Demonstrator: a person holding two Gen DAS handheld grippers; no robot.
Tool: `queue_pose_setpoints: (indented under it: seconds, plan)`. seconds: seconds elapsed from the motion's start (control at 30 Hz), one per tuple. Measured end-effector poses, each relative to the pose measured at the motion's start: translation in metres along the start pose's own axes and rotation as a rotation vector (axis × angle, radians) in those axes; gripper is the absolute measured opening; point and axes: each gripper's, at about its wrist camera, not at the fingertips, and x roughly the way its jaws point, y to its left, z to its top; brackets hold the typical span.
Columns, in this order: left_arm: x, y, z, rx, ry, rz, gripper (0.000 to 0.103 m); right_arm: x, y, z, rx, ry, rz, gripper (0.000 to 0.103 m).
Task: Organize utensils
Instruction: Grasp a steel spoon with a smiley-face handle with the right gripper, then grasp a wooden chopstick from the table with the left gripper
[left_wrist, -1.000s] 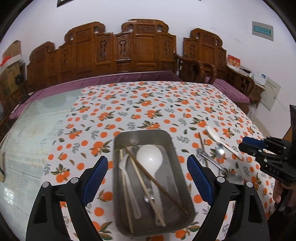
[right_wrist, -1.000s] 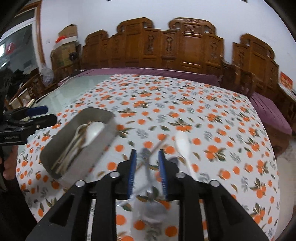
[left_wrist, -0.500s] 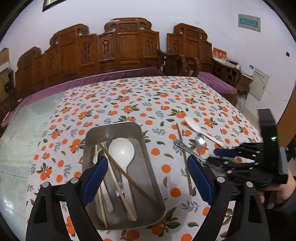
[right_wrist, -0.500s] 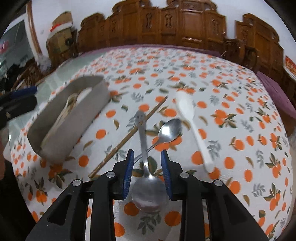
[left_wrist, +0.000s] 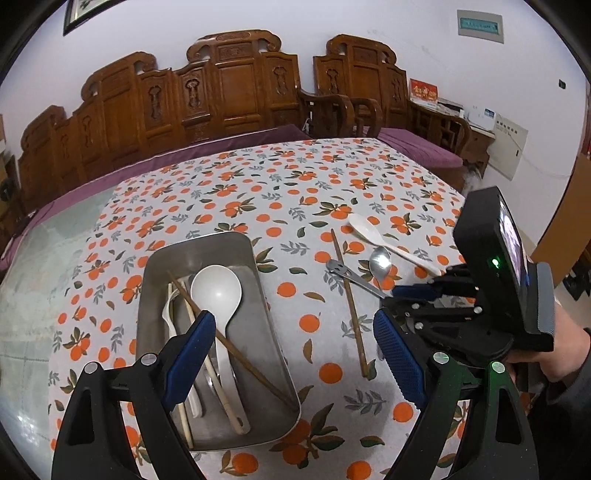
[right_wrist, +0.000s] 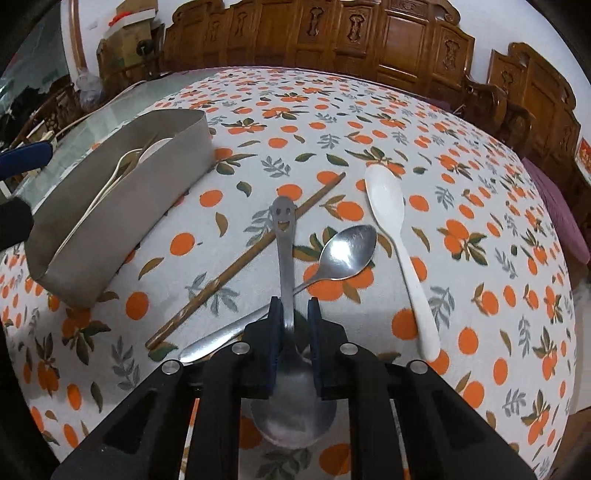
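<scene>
A steel spoon with a smiley face on its handle (right_wrist: 286, 258) lies on the orange-print tablecloth, bowl toward me. My right gripper (right_wrist: 294, 314) is low over it, and its jaws are closing with the handle between them; a gap still shows on the right side. A second steel spoon (right_wrist: 347, 251), a white plastic spoon (right_wrist: 388, 206) and a brown chopstick (right_wrist: 243, 258) lie beside it. My left gripper (left_wrist: 293, 321) hangs open and empty above the right edge of the steel tray (left_wrist: 207, 240). The tray holds a white ladle (left_wrist: 216, 288), chopsticks and pale utensils.
In the left wrist view the right gripper (left_wrist: 397, 297) and the hand holding it (left_wrist: 561, 347) fill the right side. Carved wooden chairs (left_wrist: 236, 88) and purple cushions line the far side of the table. Bare glass tabletop (left_wrist: 33, 280) lies left of the cloth.
My right gripper has come down over the smiley spoon and its jaws have narrowed around the handle. My left gripper has drifted right, so the tray now sits further left in its view.
</scene>
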Motion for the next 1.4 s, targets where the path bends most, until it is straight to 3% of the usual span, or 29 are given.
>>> queue_pose_setpoints:
  seconds: [0.07, 0.13, 0.4, 0.67, 0.8, 0.97, 1.13, 1.4]
  plan:
    - [0.0, -0.001, -0.001, 0.002, 0.003, 0.002, 0.084, 0.001, 0.0, 0.002, -0.012, 0.001, 0.003, 0.016]
    - [0.0, -0.003, -0.001, 0.003, 0.001, 0.0, 0.084, 0.001, -0.001, 0.002, -0.017, 0.005, 0.017, 0.007]
    - [0.007, -0.018, -0.003, 0.03, 0.007, -0.012, 0.083, -0.025, -0.019, 0.0, 0.04, -0.063, 0.045, 0.007]
    - [0.025, -0.043, -0.016, 0.063, 0.07, -0.072, 0.051, -0.036, -0.044, -0.002, 0.109, -0.099, 0.033, 0.007]
    - [0.035, -0.054, -0.025, 0.081, 0.099, -0.094, 0.041, -0.037, -0.044, -0.003, 0.109, -0.104, 0.04, 0.007]
    - [0.046, -0.06, -0.034, 0.099, 0.136, -0.085, 0.039, -0.037, -0.041, -0.004, 0.102, -0.102, 0.044, 0.007]
    - [0.051, -0.063, -0.039, 0.129, 0.138, -0.045, 0.031, -0.037, -0.039, -0.003, 0.101, -0.105, 0.045, 0.007]
    - [0.058, -0.066, -0.043, 0.138, 0.183, -0.068, 0.02, -0.038, -0.037, -0.004, 0.095, -0.106, 0.039, 0.007]
